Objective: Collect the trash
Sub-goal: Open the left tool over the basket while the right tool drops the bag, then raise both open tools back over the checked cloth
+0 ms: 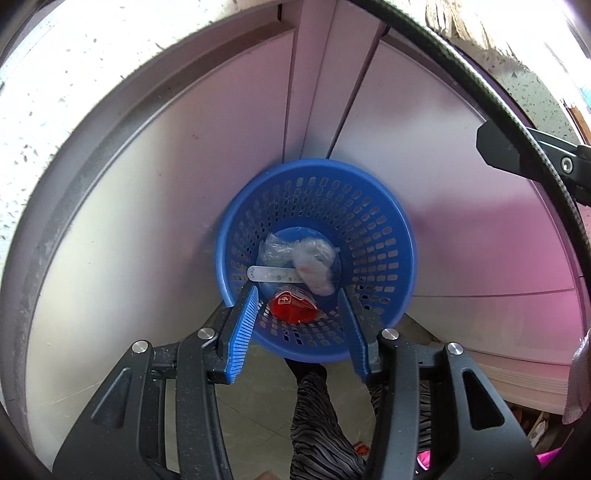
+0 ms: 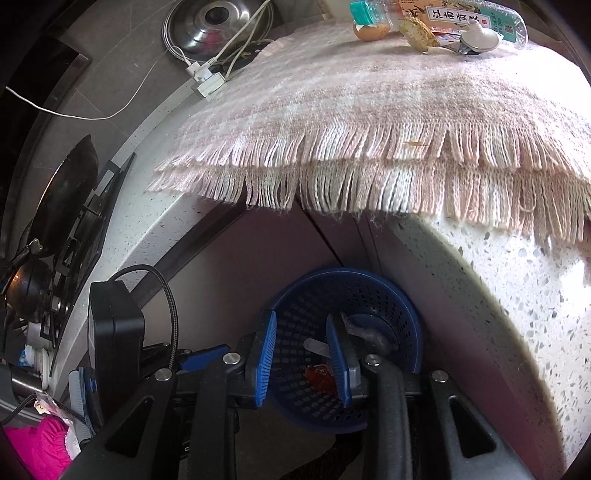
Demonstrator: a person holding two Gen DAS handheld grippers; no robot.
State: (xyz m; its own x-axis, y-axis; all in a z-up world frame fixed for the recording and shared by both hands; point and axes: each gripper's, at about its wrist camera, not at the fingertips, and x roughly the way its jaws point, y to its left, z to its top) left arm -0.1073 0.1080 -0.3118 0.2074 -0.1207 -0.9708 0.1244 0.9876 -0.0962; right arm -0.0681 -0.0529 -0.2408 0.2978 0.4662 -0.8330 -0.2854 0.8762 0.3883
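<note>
A blue perforated basket (image 1: 376,221) stands on the floor in a cabinet corner. Inside lie crumpled clear plastic (image 1: 310,258), a white flat stick (image 1: 273,275) and a red packet (image 1: 293,304). My left gripper (image 1: 299,295) is open and empty, hovering above the basket's near rim. The basket also shows in the right wrist view (image 2: 369,291), below the counter. My right gripper (image 2: 301,325) is open and empty above it. On the fringed cloth (image 2: 351,96) on the counter lie a plastic bottle (image 2: 443,14), an eggshell (image 2: 369,31) and a crumpled wrapper (image 2: 419,31).
White cabinet doors (image 1: 184,206) flank the basket. The speckled stone counter (image 2: 498,295) overhangs it. A wok (image 2: 66,192) sits on a stove at left, with a steel lid (image 2: 218,26) and charger cable (image 2: 207,79) behind. A person's patterned leg (image 1: 317,417) stands below.
</note>
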